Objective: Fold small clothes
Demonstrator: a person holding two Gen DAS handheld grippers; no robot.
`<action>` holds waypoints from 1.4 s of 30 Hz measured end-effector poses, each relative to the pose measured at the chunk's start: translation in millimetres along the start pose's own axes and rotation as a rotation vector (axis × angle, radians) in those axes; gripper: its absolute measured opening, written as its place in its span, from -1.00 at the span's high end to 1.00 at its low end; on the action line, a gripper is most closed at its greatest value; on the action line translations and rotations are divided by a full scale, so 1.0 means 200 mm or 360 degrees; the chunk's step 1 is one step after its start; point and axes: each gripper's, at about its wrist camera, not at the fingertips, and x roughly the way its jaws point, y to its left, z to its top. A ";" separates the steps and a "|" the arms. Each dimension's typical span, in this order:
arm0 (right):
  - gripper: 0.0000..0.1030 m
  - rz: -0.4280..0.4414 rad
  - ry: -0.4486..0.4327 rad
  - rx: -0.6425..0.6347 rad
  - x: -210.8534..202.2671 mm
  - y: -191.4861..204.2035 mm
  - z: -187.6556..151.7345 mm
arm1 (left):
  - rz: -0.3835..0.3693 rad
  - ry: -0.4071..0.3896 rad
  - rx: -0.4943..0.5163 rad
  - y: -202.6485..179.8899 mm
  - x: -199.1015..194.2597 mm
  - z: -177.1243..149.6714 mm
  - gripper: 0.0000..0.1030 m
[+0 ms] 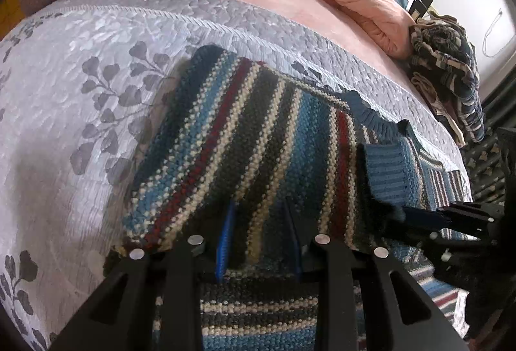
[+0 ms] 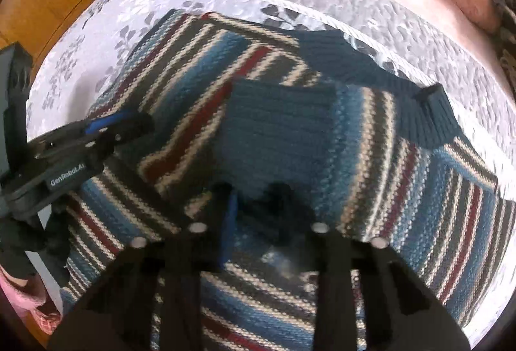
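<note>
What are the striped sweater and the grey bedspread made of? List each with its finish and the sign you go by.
Striped sweater: a chunky knit, likely wool or acrylic yarn; matte, with visible bumpy stitches and ribbed blue cuffs.
Grey bedspread: a quilted woven fabric, possibly polyester or a cotton blend; slight sheen, puckered stitched texture and a printed leaf pattern.

Both wrist views look down close over the striped sweater (image 1: pixel 245 138); each sees the other's tongs.
</note>
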 end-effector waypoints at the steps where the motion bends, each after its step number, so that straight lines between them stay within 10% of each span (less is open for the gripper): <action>1: 0.75 0.0043 -0.0007 0.0033 -0.02 -0.03 -0.01 | 0.0001 0.0002 -0.0001 0.00 0.00 0.00 0.42; 14: 0.81 0.0270 -0.0278 0.0506 -0.38 -0.52 -0.17 | 0.0028 -0.0017 0.0039 -0.01 0.01 -0.01 0.42; 22: 0.71 0.0260 -0.0213 0.0779 -0.34 -0.87 -0.39 | 0.0026 -0.0018 0.0026 -0.01 0.01 -0.01 0.42; 31: 0.04 0.0453 -0.0251 0.1016 -0.33 -1.08 -0.53 | -0.0047 -0.0074 0.0016 -0.10 -0.11 0.02 0.34; 36: 0.05 0.0484 -0.0146 0.1033 -0.17 -1.04 -0.44 | -0.0073 -0.0049 0.0137 -0.23 -0.08 0.03 0.24; 42: 0.65 0.0360 -0.0185 0.0925 -0.25 -0.96 -0.41 | -0.0022 0.0001 0.0191 -0.26 -0.01 0.01 0.24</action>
